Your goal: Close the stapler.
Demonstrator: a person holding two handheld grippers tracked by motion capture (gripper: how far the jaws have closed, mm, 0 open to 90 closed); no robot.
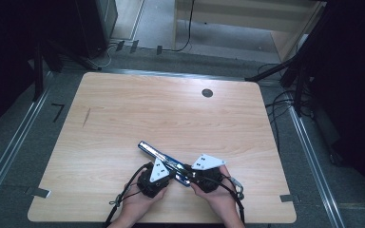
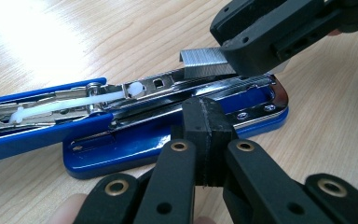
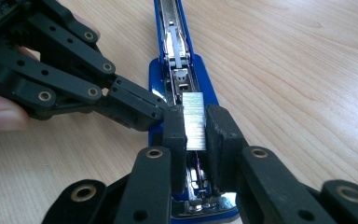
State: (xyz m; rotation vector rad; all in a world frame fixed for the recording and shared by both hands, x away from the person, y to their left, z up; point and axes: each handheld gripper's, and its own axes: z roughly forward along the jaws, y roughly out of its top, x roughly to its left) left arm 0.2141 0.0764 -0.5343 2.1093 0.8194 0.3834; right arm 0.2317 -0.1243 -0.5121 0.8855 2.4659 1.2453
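The right gripper [image 3: 196, 126] has its jaws clamped on a strip of staples [image 3: 194, 120], one pad on each long side, and holds it just above the metal staple channel [image 3: 179, 70] of an opened blue stapler [image 3: 182, 93]. In the left gripper view that same strip [image 2: 204, 63] hangs at about one o'clock, its open side down and its lower edge close to the channel; whether it touches yet I cannot tell. The left gripper [image 2: 207, 135] has its jaws together with nothing between them, and their tips rest against the stapler's side rail, seemingly steadying it.

In the high view the stapler [image 1: 159, 159] lies flat on the wooden table [image 1: 123, 109], at about six o'clock from the table's middle, its cover swung out toward ten o'clock, with a hand behind each gripper at the near edge.

The step in hand looks like loading: the strip is lined up along the channel but not yet seated. The next move calls for lowering it straight so its legs straddle the rail, keeping it level and parallel, then easing the pads apart without tipping it. The white pusher [image 2: 121, 93] sits further up the track, so there seems room for the strip.
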